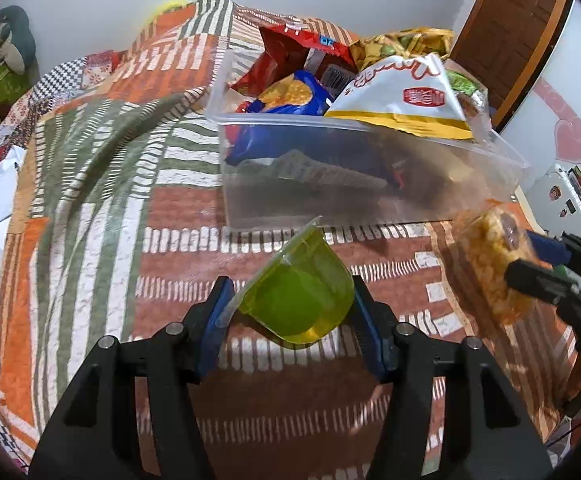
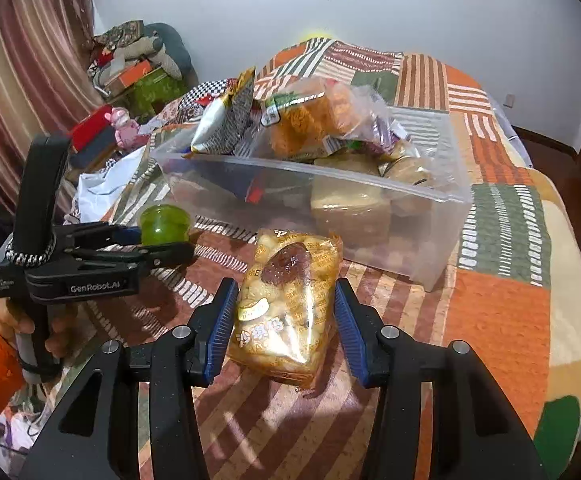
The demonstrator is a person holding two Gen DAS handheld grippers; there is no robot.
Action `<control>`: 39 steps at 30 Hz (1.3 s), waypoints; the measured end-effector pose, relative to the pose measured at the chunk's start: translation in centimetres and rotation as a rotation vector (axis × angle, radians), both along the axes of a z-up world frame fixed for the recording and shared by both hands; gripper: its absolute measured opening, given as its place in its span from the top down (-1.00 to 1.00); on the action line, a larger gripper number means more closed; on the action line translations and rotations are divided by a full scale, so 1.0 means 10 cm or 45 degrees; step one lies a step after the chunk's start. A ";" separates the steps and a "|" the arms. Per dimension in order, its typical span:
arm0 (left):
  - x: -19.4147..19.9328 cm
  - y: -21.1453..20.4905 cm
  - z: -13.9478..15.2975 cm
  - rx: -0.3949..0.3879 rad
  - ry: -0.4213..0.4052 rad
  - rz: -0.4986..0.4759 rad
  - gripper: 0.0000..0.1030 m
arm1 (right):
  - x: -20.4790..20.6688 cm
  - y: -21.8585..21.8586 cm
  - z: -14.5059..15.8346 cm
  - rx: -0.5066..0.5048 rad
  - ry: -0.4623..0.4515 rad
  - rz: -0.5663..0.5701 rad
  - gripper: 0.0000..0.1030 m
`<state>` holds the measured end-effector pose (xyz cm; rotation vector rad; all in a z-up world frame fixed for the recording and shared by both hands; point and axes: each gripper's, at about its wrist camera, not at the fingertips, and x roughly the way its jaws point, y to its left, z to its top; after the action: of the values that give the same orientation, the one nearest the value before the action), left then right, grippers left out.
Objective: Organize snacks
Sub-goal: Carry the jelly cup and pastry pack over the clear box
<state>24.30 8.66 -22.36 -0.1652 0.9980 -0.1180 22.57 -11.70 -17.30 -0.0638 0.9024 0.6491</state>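
Green jelly in a clear cup [image 1: 298,300] sits tilted low in the centre of the left wrist view, clamped between the blue pads of the left gripper [image 1: 290,312]. Low in the centre of the right wrist view, the right gripper [image 2: 286,316] squeezes a clear-wrapped puffed rice cake [image 2: 290,304]. Both hang over the patchwork quilt [image 2: 502,320], just in front of the clear plastic bin [image 2: 370,216], which is piled with snack bags [image 1: 394,96] in the upper middle of both views.
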 end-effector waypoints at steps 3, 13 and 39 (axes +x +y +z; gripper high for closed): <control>-0.10 0.02 0.10 0.012 -0.031 0.008 -0.11 | -0.03 -0.05 0.06 0.013 -0.020 -0.013 0.12; -0.32 0.09 0.68 -0.008 -0.196 0.048 -0.11 | -0.03 -0.21 0.37 0.073 -0.122 -0.066 0.12; 0.46 0.11 0.76 0.019 -0.250 0.083 -0.11 | 0.62 -0.32 0.39 0.104 -0.172 -0.279 0.12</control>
<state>28.86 9.76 -14.75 -0.1689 0.7970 -0.0656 28.78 -14.85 -13.44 0.0631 0.7398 0.4709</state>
